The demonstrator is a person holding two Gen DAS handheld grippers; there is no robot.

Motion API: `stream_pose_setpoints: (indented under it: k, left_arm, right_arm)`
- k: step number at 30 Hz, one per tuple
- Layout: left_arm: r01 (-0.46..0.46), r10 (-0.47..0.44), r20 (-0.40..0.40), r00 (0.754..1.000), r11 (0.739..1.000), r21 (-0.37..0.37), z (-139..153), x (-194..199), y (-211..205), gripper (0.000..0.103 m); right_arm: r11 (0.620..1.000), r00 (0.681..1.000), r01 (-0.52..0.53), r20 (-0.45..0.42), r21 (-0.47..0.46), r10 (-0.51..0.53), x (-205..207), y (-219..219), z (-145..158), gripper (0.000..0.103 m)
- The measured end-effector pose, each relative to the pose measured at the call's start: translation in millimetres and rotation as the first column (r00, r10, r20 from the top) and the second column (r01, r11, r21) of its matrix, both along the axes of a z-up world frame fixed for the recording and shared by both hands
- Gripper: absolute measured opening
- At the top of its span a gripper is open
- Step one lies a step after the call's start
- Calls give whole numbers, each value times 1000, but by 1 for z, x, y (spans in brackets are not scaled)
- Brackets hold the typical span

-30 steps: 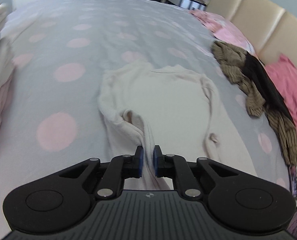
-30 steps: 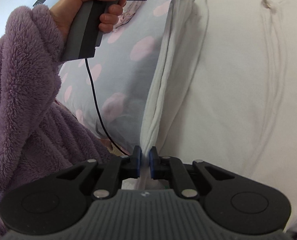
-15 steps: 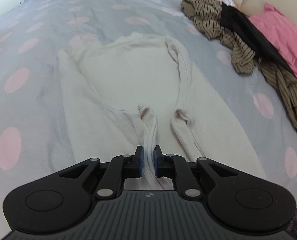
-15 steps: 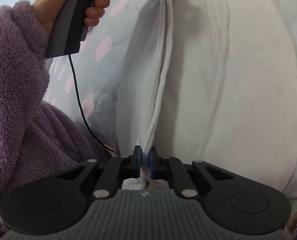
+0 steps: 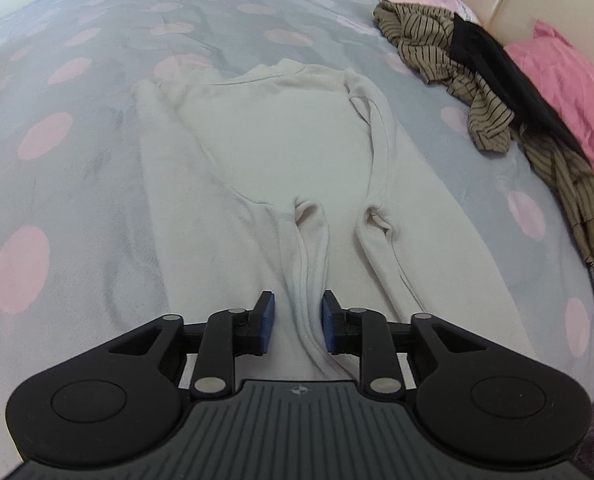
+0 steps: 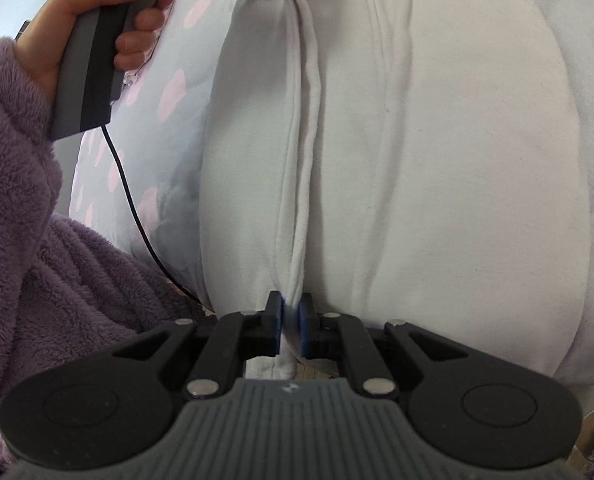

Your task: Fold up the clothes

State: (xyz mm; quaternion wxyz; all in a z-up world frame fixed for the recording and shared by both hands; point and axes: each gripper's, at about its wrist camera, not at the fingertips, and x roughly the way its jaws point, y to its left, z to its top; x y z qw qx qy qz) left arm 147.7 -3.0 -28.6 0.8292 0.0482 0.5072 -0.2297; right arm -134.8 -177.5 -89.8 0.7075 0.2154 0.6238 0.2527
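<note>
Here, at the bottom of the left wrist view, the left gripper is opening; a bunched cream fold runs between its blue pads, clear of both. The right gripper, bottom centre of its view, is clamped narrowly on the same hem. The cream long-sleeved top lies flat on the spotted grey bedspread. Further off, upper right, lie a striped brown garment and a pink pillow.
</note>
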Motion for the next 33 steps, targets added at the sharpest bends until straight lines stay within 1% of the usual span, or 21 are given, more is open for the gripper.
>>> stream_pose_setpoints:
  k: [1,3,6,8,12,17,20,21,22,25,28,30,31,33]
  left_arm:
    - [-4,4,6,1000,1000,-11,3,-2,4,33]
    - [-19,19,31,999,1000,-12,8,-7,12,42]
    - [-48,49,26,998,998,-26,11,-10,24,43]
    - [-67,68,26,997,998,-18,11,-13,29,42]
    - [-72,72,23,997,997,-4,12,-22,38,43]
    - [-62,62,4,998,998,-3,16,-43,47,43]
    - [-45,45,-16,999,999,2,18,-60,51,42]
    - [-37,38,-25,999,999,2,18,-66,52,42]
    - [-27,27,-36,999,1000,-2,18,-73,54,42]
    - [0,-1,-62,998,1000,-11,19,-93,58,43]
    - [12,-13,-86,996,1000,-17,18,-114,64,43]
    - [9,-11,-101,995,1000,-20,16,-126,67,43]
    - [9,-11,-107,994,1000,-24,16,-131,68,43]
    - [12,-16,-117,993,999,-34,17,-142,70,43]
  right_arm:
    - [1000,1000,0,1,-3,0,-1,1,0,10]
    - [1000,1000,3,-1,-8,-3,-2,1,0,10]
    - [1000,1000,7,-2,-12,-7,-2,-9,4,11]
    - [1000,1000,10,-3,-10,-10,1,-40,13,11]
    - [1000,1000,7,-2,-10,-7,-2,-41,13,10]
    - [1000,1000,12,2,-4,-12,8,-33,7,11]
    - [1000,1000,11,-2,-7,-11,7,-34,4,16]
    - [1000,1000,7,-9,-1,-7,7,-34,2,19]
    - [1000,1000,2,-15,5,-2,5,-33,1,26]
    - [1000,1000,-15,-23,15,15,1,-31,-3,30]
    - [1000,1000,-26,-3,9,26,-3,-27,-4,28]
    - [999,999,-37,5,-10,37,-4,-25,-4,13]
    - [999,999,-39,7,-12,39,-5,-25,-2,10]
    - [1000,1000,-28,15,8,28,-7,-27,3,10]
